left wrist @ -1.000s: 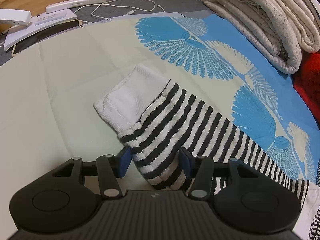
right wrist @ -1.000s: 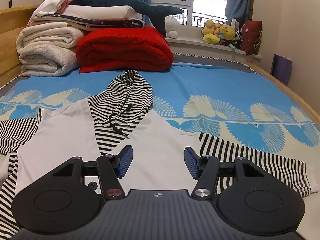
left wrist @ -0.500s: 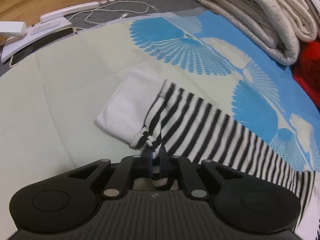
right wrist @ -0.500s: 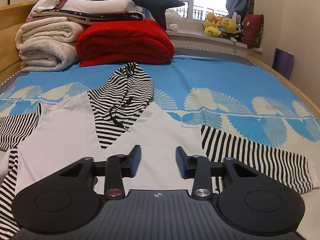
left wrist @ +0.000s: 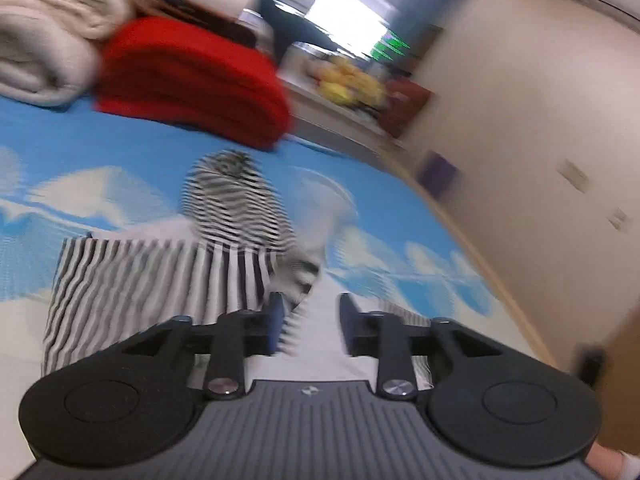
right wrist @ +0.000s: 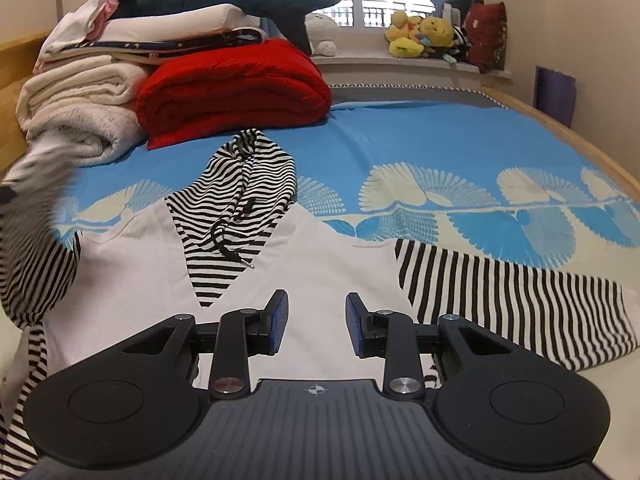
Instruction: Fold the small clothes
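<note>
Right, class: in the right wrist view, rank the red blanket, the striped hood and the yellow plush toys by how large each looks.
1. red blanket, clearly the largest.
2. striped hood, though it lies nearer the camera, which inflates it.
3. yellow plush toys, smallest, but furthest away on the windowsill.

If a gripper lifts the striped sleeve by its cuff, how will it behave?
Probably floppy: the striped sleeve lies flat and creased on the bed, so it should hang limp. Likely light, since the fabric looks thin. It may drag the white body along.
</note>
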Tool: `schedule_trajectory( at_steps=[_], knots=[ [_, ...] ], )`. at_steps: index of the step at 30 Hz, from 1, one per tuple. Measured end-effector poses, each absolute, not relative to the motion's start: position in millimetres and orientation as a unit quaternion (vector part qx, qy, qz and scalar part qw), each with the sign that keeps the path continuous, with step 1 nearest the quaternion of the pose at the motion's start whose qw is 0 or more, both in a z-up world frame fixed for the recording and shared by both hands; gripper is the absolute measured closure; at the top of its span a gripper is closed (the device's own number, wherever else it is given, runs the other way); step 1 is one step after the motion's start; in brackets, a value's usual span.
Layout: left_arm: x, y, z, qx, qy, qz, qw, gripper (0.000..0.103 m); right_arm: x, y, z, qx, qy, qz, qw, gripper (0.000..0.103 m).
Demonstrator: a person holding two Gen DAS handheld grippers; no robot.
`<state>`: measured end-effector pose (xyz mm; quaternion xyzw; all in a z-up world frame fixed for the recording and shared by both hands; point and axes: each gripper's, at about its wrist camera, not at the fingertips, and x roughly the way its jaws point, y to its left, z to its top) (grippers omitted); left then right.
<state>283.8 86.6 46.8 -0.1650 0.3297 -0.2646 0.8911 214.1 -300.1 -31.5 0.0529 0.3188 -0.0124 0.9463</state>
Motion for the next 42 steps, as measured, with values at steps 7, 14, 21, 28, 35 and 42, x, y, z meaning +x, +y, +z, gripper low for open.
schedule_trajectory(
  at_steps=[7,14,21,28,35,42],
  knots=[
    [259.8,116.1,28.3,-0.087,0.395,-0.120,0.907,0.063,220.5,-317.4,-35.9,0.122,0.344,-0.004,0.931,0.069],
    [268.1,138.4,-30.9,-0.100,0.456,-0.040,0.883,0.064,245.9,-334.5,-63.6,0.235,0.389,-0.015,0.891,0.069],
    [285.4,136.6,-43.0,-0.078,0.453,-0.036,0.887,0.063,286.2,-339.5,-107.1,0.313,0.421,-0.049,0.850,0.068],
    [286.4,124.0,-50.3,-0.043,0.448,-0.033,0.892,0.063,313.0,-339.3,-135.7,0.321,0.436,-0.080,0.837,0.066],
    [289.2,121.2,-36.5,-0.053,0.422,-0.029,0.904,0.063,308.9,-328.4,-104.1,0.256,0.366,-0.062,0.893,0.098],
    [292.8,112.2,-38.2,-0.040,0.427,-0.048,0.902,0.063,280.1,-334.5,-61.0,0.202,0.303,-0.098,0.926,0.098]
  ],
)
